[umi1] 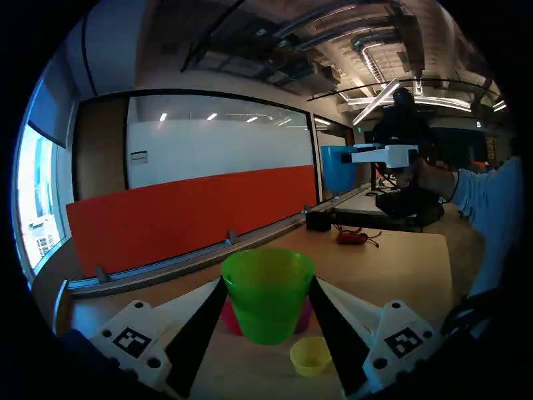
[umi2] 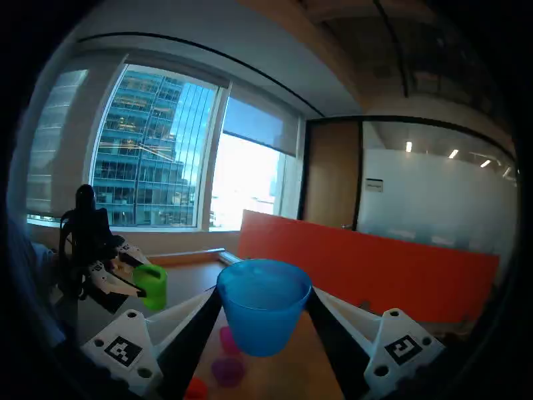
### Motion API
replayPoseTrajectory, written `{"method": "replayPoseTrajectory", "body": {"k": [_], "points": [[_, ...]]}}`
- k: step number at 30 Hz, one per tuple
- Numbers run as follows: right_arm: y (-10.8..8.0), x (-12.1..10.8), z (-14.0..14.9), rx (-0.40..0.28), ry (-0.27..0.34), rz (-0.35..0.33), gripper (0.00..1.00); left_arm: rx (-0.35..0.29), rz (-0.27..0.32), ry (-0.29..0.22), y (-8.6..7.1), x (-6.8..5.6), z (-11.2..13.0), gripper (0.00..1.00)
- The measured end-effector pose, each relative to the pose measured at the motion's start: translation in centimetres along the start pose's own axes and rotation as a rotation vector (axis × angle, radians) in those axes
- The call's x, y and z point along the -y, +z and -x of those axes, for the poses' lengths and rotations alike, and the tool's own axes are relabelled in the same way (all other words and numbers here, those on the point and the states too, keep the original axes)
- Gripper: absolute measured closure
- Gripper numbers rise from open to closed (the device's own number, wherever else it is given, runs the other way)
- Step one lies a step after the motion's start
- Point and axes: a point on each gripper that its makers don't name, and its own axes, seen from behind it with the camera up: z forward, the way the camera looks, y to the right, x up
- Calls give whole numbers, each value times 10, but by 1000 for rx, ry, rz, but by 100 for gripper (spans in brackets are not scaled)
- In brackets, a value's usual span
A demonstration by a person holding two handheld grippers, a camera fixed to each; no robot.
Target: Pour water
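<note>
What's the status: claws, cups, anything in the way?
Left claw shut on green cup, upright. Right claw shut on blue cup, upright, well apart from green. Small yellow cup on table beside green cup.

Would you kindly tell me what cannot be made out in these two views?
- Water in the blue cup: right gripper view, its own wall hides the inside.
- Contents of the green cup: left gripper view, same reason.
- The pink cup: left gripper view, mostly behind the green cup.
- The purple object: right gripper view, blurred.
</note>
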Motion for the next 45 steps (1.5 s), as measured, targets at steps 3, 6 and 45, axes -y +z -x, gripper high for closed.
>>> {"method": "replayPoseTrajectory", "body": {"k": [3, 6, 45], "points": [[1, 2, 12, 15, 5, -8, 9, 14, -1, 0, -3, 1, 7, 15], [1, 5, 25, 36, 15, -20, 9, 31, 2, -2, -5, 0, 15, 15], [2, 10, 183, 327, 48, -90, 9, 337, 45, -43, -6, -5, 154, 15]]}}
